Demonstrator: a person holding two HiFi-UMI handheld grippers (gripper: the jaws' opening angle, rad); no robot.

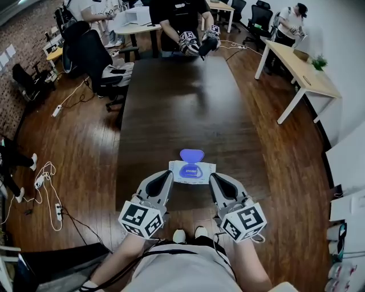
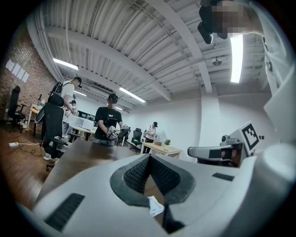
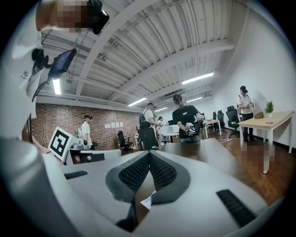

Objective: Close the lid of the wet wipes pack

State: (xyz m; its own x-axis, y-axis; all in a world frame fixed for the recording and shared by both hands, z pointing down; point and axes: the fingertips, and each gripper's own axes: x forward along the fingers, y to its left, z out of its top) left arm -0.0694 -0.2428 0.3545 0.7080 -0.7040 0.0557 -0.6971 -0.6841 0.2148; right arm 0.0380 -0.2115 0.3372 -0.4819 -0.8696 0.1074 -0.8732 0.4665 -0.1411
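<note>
The white wet wipes pack lies flat on the dark table near its front edge. Its blue lid is flipped open toward the far side. My left gripper sits just left of the pack and my right gripper just right of it, both pointing level and holding nothing. In the left gripper view the pads meet at the tip, and a white corner of the pack shows below them. The right gripper view shows its pads closed together too, with a pack corner beneath.
The long dark table runs away from me. At its far end a person holds grippers. A black office chair stands at the left, a light desk at the right. Cables and a power strip lie on the floor.
</note>
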